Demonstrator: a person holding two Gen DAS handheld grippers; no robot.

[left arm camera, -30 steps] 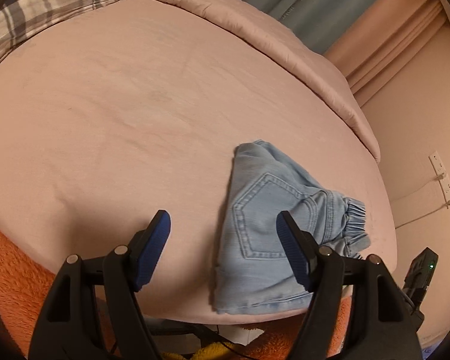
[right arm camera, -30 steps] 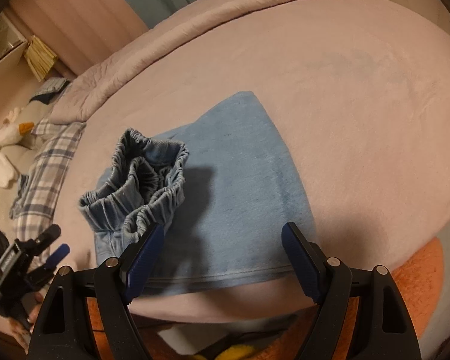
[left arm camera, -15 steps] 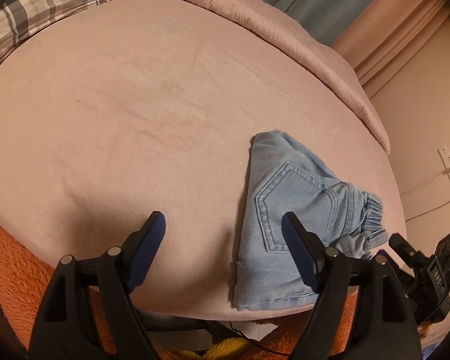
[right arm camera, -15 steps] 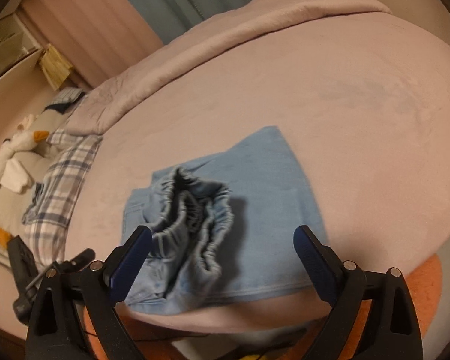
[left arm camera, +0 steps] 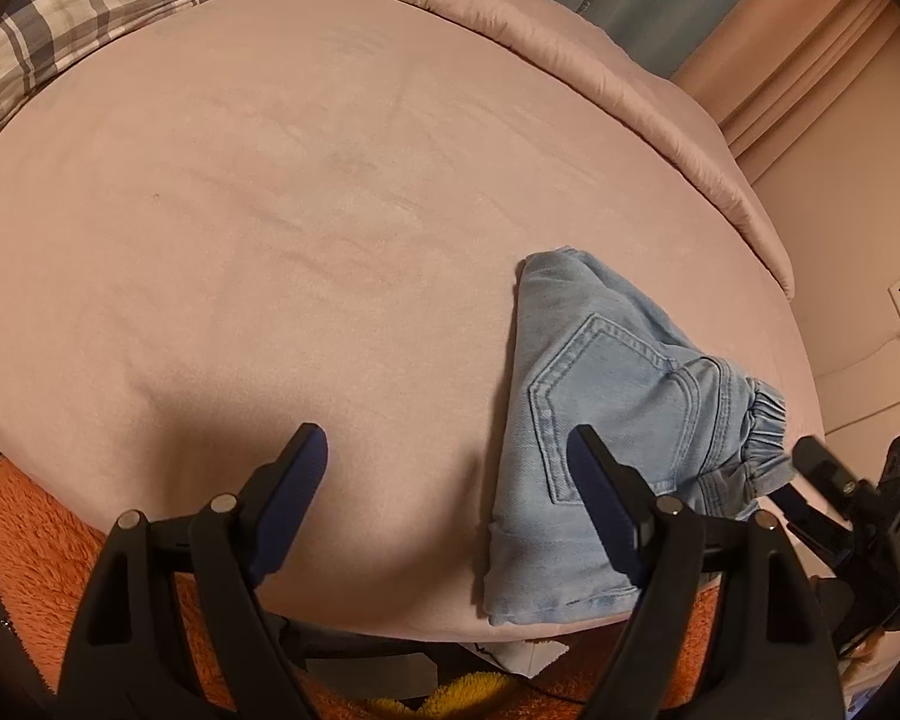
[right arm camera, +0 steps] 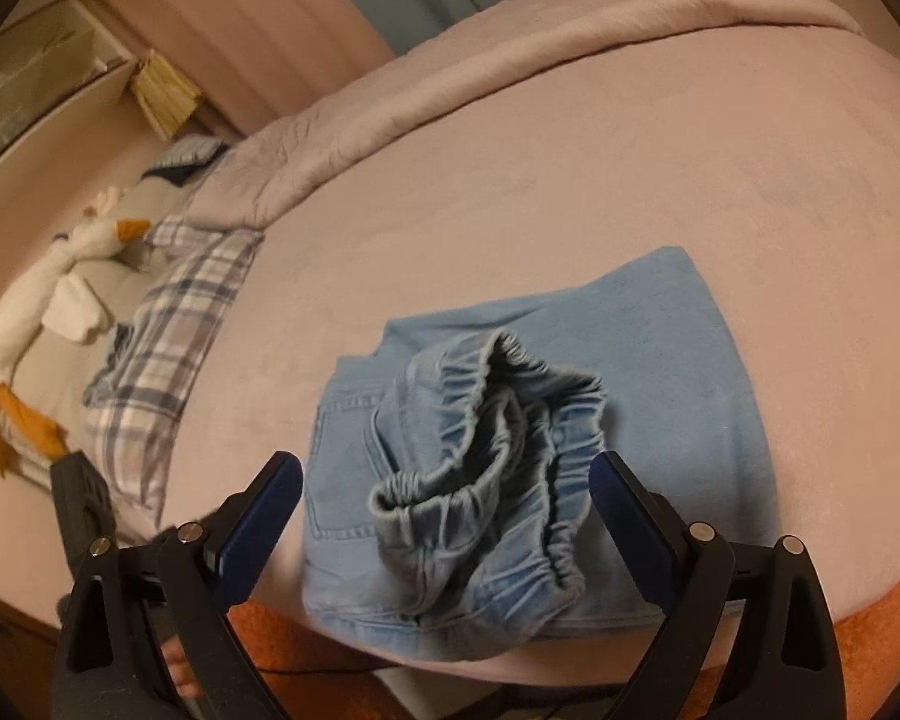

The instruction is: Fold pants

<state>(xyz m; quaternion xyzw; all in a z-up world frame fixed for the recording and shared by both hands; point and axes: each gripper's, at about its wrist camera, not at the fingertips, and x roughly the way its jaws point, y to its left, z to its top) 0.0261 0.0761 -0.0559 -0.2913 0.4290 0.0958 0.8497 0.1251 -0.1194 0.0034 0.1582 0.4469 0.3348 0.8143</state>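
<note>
Pants [right arm camera: 492, 480], soft, light denim folded at the bed's [left arm camera: 270, 210] near edge, suit a waistband [right arm camera: 486, 420] grip; both left gripper [left arm camera: 447, 468] and right gripper [right arm camera: 444, 498] stand apart, empty.

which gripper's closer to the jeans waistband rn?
Right. The right gripper, open, has the waistband bunched directly ahead between its fingers. The left gripper, also open, sits off the jeans' far side.

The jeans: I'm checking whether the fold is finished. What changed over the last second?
Both grippers, left and right, drew back, open and empty. The right gripper swung left, so it faces the waistband. The jeans stayed folded on the bed.
</note>
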